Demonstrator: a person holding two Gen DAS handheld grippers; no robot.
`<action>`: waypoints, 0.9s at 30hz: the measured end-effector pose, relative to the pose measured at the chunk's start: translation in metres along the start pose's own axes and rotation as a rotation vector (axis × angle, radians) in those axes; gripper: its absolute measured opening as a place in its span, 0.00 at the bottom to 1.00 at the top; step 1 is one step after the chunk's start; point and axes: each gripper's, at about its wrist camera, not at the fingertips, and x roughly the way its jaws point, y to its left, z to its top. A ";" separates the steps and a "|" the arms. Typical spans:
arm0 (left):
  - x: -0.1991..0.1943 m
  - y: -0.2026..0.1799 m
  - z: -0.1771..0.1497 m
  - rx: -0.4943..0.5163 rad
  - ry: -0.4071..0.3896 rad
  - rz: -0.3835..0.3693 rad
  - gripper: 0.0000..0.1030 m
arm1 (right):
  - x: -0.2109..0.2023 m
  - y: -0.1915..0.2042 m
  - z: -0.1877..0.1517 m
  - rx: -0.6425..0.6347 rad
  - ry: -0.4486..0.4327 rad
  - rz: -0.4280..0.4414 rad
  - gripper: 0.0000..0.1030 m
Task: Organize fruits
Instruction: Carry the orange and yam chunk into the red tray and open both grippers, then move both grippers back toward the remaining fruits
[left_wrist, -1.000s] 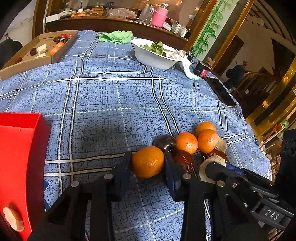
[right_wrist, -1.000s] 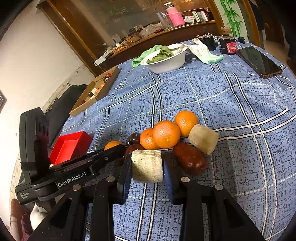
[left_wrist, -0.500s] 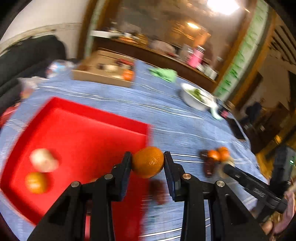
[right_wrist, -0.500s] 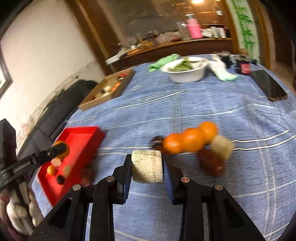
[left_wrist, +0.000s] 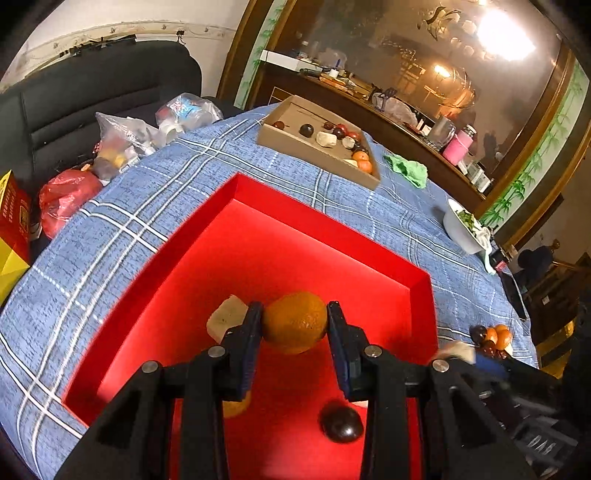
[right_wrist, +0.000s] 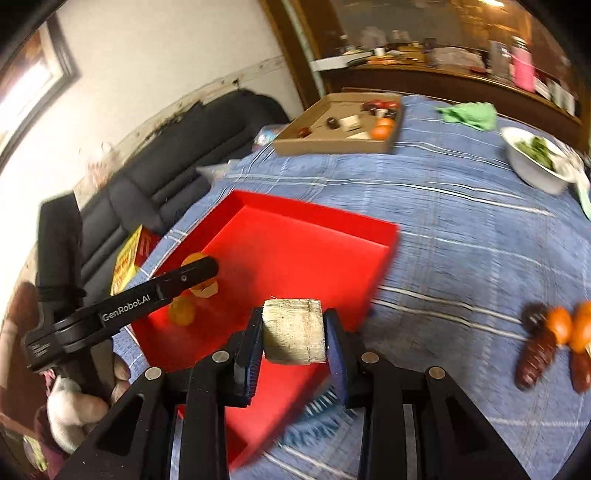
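My left gripper (left_wrist: 294, 321) is shut on an orange (left_wrist: 294, 322) and holds it above the red tray (left_wrist: 325, 225). In the tray lie a pale chunk (left_wrist: 226, 318), a dark round fruit (left_wrist: 340, 424) and another orange partly hidden by my left finger. My right gripper (right_wrist: 294, 332) is shut on a pale cylindrical chunk (right_wrist: 294, 331) over the tray's (right_wrist: 317, 221) near right part. The left gripper (right_wrist: 199, 273) also shows there over the tray's left side. A cluster of oranges and dark fruits (right_wrist: 554, 336) lies on the blue cloth to the right.
A cardboard box (left_wrist: 317, 151) with fruit stands at the table's far side. A white bowl of greens (right_wrist: 535, 162) and a green cloth (right_wrist: 469, 114) sit far right. Bags (left_wrist: 122, 144) and a dark sofa (left_wrist: 92, 96) lie beyond the left table edge.
Both grippers have moved left from the fruit cluster to over the red tray, each still holding its piece. The fruit cluster now lies far off to the right.
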 end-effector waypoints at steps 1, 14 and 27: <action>0.000 0.001 0.001 -0.001 0.001 -0.003 0.33 | 0.007 0.004 0.002 -0.011 0.009 -0.009 0.34; -0.014 0.003 0.003 -0.049 -0.011 -0.061 0.59 | 0.025 0.012 0.022 -0.028 -0.013 -0.062 0.50; -0.041 -0.012 -0.019 -0.060 -0.030 -0.096 0.65 | -0.028 -0.047 -0.021 0.043 -0.029 -0.150 0.53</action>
